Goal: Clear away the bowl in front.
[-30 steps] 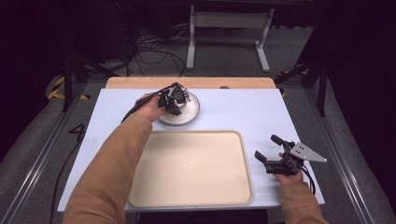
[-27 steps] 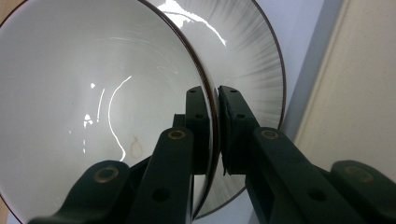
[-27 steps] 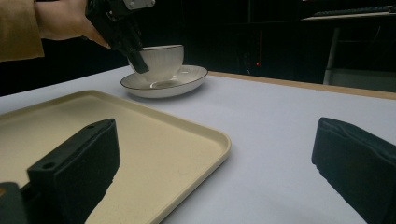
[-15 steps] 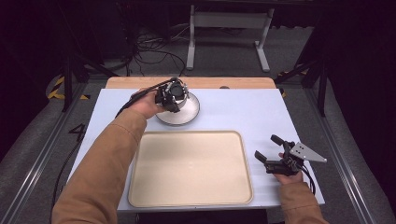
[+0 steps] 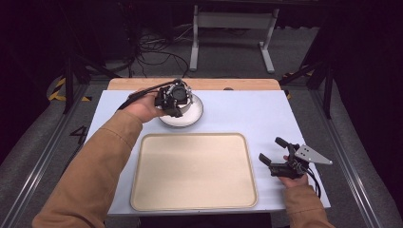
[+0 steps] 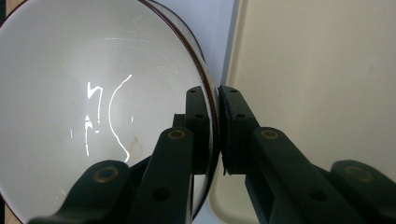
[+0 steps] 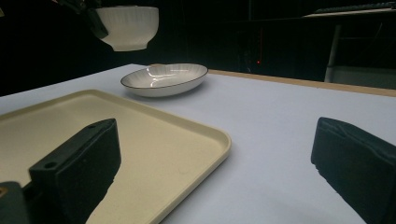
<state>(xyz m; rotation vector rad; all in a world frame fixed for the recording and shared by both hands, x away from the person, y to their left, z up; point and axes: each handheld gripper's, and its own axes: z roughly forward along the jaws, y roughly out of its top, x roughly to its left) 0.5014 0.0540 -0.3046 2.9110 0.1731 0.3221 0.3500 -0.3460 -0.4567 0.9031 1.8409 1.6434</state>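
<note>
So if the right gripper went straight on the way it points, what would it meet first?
Probably the plate, though depth is hard to judge. The right gripper points low across the tray corner toward it.

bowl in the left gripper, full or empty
Empty: the left gripper view looks into the bowl, showing a bare white inside with only light glints and a faint mark.

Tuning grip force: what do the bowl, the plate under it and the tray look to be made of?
Bowl: likely glazed ceramic; glossy white inside with sharp light streaks, dark rim line, ribbed outside. Plate: looks the same ware; shiny white, dark rim, ribbed wall. Tray: probably plastic; matte cream, no glare, rounded raised lip. Left gripper is clamped on the bowl's rim.
</note>
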